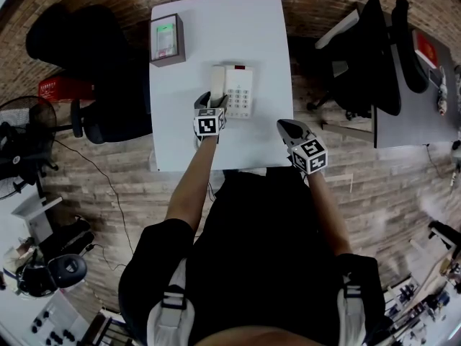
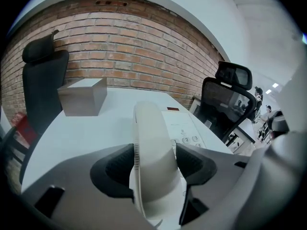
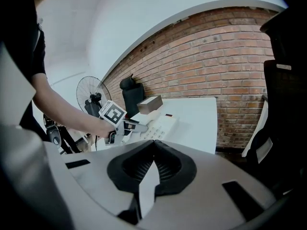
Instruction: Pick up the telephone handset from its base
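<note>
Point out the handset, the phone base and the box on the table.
handset [image 2: 152,143], left gripper view, middle of its back
phone base [image 1: 240,94], head view, keypad face
box [image 2: 79,102], left gripper view, near side wall

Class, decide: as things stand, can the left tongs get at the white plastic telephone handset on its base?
Probably yes. The left tongs stand open with the long white plastic telephone handset between their jaws, lying on the white keypad base; nothing blocks them.

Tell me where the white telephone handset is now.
In the head view the white telephone handset lies on the left side of its keypad base, on the white table, inside the open left gripper.
</note>
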